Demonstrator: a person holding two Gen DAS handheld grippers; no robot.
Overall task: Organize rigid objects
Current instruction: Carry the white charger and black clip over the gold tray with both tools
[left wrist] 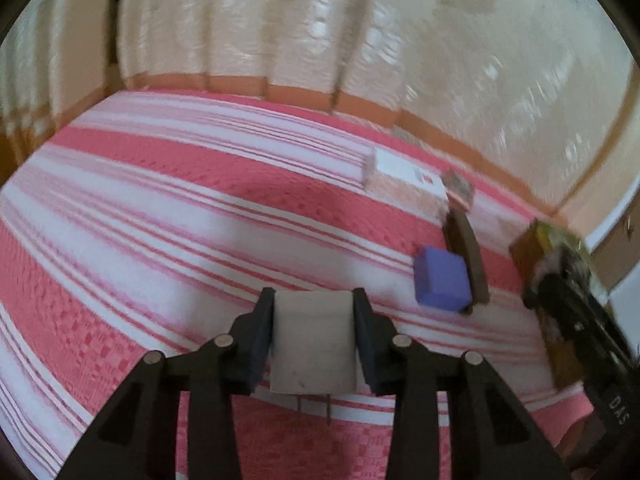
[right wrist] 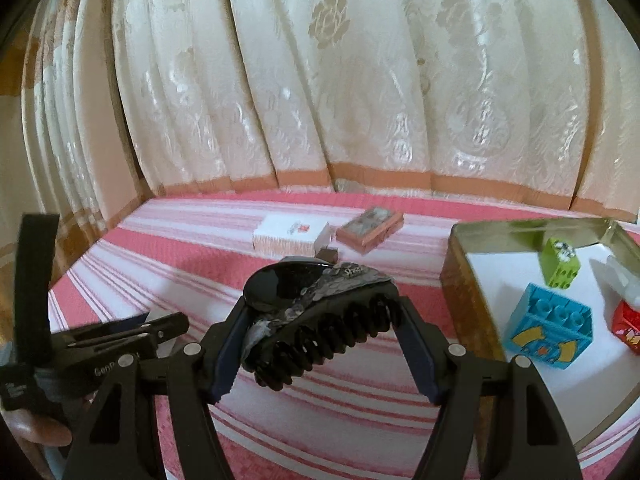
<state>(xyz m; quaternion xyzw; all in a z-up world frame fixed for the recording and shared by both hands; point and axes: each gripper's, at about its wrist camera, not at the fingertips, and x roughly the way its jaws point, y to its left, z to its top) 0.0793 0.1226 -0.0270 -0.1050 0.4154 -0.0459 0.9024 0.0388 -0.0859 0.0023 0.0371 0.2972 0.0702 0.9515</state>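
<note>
Hair claw (right wrist: pixel 320 316) pinched in the right gripper (right wrist: pixel 324 336) beside the open tin (right wrist: pixel 460 280); left gripper (left wrist: pixel 314 340) fingers clamp a white plug adapter (left wrist: pixel 314 344) over the striped bed (left wrist: pixel 160 220) — carry both level and lower them gently into the tin.

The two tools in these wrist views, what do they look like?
Both look alike: the left tool and the right tool have matte black angular linkage arms with round silver pivot pins and dark navy finger pads. In the right wrist view the left tool's body shows partly legible white lettering and a black strap.
</note>
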